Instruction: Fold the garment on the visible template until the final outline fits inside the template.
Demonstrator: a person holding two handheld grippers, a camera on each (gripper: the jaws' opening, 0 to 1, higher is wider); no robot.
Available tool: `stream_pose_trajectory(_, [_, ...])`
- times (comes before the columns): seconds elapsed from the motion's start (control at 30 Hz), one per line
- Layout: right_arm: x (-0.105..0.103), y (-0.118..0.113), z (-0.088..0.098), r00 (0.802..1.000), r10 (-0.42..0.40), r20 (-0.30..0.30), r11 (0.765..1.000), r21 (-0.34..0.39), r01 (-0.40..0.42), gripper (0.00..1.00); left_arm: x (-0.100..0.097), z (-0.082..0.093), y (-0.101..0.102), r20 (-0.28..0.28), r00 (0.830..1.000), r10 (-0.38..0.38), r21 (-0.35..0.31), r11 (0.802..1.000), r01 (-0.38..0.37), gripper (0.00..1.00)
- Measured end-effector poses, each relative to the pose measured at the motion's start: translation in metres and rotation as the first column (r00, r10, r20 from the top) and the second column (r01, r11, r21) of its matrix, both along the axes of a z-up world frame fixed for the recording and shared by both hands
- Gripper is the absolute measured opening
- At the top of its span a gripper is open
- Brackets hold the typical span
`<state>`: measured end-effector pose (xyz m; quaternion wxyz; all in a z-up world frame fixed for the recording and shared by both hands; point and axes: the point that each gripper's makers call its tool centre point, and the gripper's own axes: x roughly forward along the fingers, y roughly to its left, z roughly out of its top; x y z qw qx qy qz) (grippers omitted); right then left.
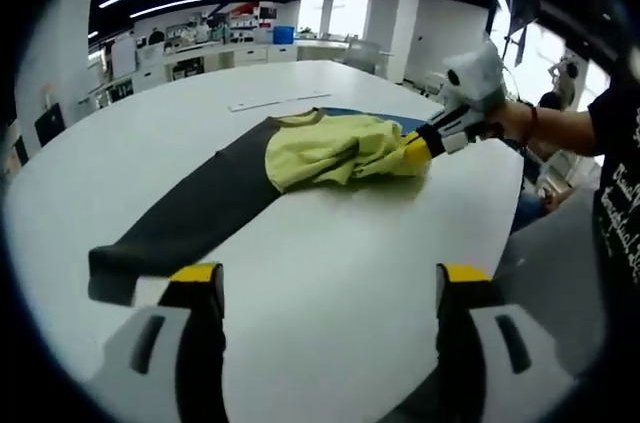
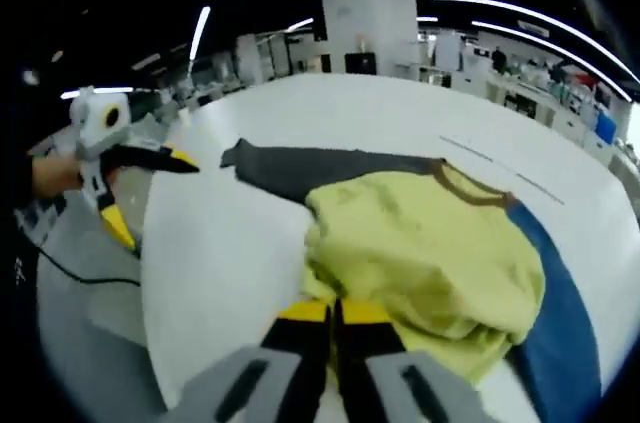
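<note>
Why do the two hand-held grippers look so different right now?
The left hand-held gripper has its jaws spread wide apart and holds nothing; the right hand-held gripper has its jaws pressed together on the yellow shirt. The left one hangs above the bare white table; the right one is at the bunched cloth. Both have yellow-tipped black jaws.

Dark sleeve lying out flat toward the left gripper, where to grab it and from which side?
Probably at the free cuff end of the dark sleeve, nearest the open left gripper. It lies flat and straight on the white table, with bare table around the cuff. Come in low along the sleeve's length. The right gripper is shut on the yellow shirt.
</note>
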<state>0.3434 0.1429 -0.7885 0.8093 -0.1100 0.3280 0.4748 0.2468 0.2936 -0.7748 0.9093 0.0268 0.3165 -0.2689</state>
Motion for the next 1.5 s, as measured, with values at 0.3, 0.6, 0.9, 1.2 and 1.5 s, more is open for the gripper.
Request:
stream_pose_trajectory(0.3, [0.001, 0.007, 0.049, 0.998, -0.045, -0.048, 0.988, 0.143, 0.052, 0.00, 0.009, 0.005, -0.023, 0.032, 0.999, -0.039, -0.046, 0.998, 0.041, 0.69])
stream_pose_trajectory(0.6, [-0.005, 0.015, 0.065, 0.997, -0.045, -0.058, 0.982, 0.178, 0.055, 0.00, 0.008, 0.009, -0.027, 0.027, 0.998, -0.051, -0.081, 0.995, 0.053, 0.63])
stream_pose_trajectory(0.9, [-0.039, 0.010, 0.007, 0.999, 0.046, -0.015, 0.999, -0.001, -0.046, 0.00, 0.007, 0.008, -0.026, 0.020, 0.999, -0.036, -0.080, 0.996, 0.038, 0.59])
stream_pose_trajectory(1.2, [-0.071, -0.001, -0.031, 0.995, 0.066, -0.070, 0.997, -0.033, -0.069, 0.00, 0.011, 0.006, -0.028, 0.026, 0.999, -0.042, -0.072, 0.996, 0.043, 0.54])
stream_pose_trajectory(1.5, [-0.071, -0.009, -0.046, 0.994, 0.069, -0.089, 0.997, -0.039, -0.073, 0.24, 0.013, 0.005, -0.035, 0.017, 0.998, -0.056, -0.087, 0.995, 0.058, 0.49])
